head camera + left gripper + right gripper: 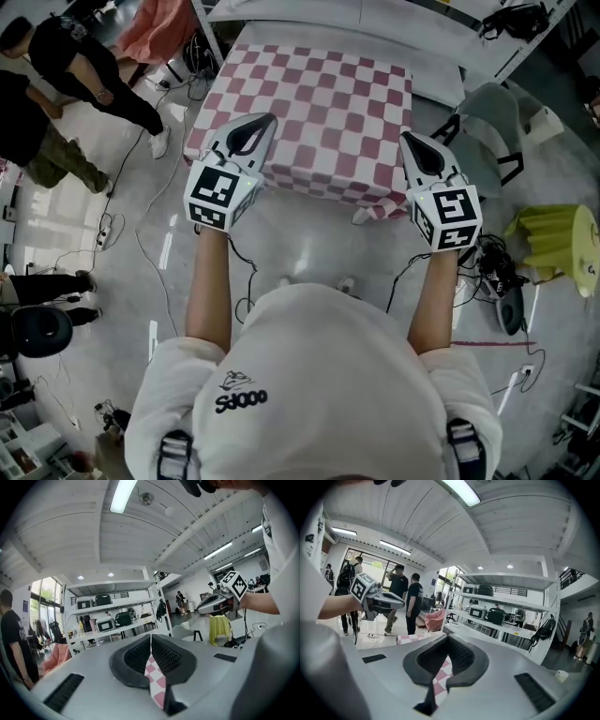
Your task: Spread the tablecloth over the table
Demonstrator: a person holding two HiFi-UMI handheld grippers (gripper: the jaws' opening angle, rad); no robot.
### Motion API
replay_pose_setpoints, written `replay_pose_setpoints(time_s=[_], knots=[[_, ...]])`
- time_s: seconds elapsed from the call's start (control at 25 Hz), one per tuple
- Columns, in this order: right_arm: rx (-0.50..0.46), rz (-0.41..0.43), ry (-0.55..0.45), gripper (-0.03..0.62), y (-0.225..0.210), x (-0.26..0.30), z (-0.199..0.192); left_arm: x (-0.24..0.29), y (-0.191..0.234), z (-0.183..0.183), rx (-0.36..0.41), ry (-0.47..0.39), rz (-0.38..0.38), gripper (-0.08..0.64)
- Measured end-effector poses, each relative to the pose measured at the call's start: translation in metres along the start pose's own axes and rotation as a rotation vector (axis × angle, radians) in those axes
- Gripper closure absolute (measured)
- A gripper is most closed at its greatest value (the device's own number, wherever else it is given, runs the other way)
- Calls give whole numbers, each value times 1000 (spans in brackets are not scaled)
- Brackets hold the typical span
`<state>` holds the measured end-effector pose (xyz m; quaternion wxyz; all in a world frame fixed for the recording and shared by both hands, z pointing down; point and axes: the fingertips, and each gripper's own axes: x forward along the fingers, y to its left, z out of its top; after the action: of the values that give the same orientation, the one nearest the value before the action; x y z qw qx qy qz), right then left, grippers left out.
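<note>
Clamped tight on tablecloth (323, 108) near corners: left gripper (269, 121), right gripper (406, 139). Extends straight ahead, equally near both.

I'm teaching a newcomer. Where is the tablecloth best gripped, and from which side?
Its near hem, spaced wide, from the person's side: the tablecloth is limp, so only an edge fits between jaws, as left gripper and right gripper show.

The pink-and-white checked tablecloth (319, 112) covers most of the white table (438, 82), its near edge raised and sagging.
</note>
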<state>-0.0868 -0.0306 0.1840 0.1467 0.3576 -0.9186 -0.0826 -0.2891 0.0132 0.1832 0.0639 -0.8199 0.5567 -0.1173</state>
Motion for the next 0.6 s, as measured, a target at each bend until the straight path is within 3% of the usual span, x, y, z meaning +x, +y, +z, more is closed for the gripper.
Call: replay_pose_setpoints(time_s=[0.6], knots=[[-1, 5, 31, 569, -8, 5, -15, 11, -7, -6, -6, 11, -13, 526]])
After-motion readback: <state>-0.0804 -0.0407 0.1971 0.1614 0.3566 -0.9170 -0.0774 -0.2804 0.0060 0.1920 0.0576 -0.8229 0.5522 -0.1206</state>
